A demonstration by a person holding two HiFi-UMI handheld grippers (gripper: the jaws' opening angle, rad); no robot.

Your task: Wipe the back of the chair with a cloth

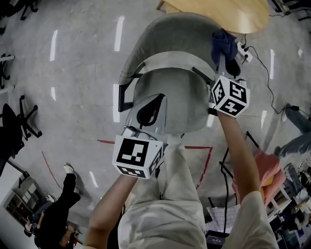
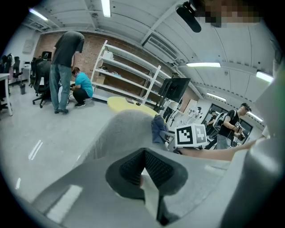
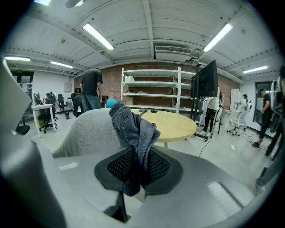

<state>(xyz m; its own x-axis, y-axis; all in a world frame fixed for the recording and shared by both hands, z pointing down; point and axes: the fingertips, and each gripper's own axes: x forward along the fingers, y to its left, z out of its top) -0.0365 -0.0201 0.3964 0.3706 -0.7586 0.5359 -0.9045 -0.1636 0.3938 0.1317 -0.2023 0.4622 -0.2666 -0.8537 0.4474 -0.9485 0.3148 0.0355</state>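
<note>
The grey fabric chair back (image 1: 165, 34) curves above the seat (image 1: 175, 95) right below me. A dark blue cloth (image 1: 224, 44) hangs at the back's right end, and my right gripper (image 1: 225, 63) is shut on it. In the right gripper view the cloth (image 3: 133, 129) bunches up out of the jaws, with the chair back (image 3: 89, 129) just behind on the left. My left gripper (image 1: 151, 113) hovers over the seat, shut with nothing in it. The left gripper view looks along its closed jaws (image 2: 143, 156) at the chair back (image 2: 127, 127), the cloth (image 2: 158, 129) and the right gripper's marker cube (image 2: 191, 135).
A round wooden table (image 1: 223, 12) stands just behind the chair, with a power strip and cable (image 1: 245, 53) on the floor beside it. Red tape (image 1: 199, 148) marks the floor. Black office chairs (image 1: 19, 121) stand at the left. People (image 2: 67, 71) and shelving (image 2: 129, 75) are farther off.
</note>
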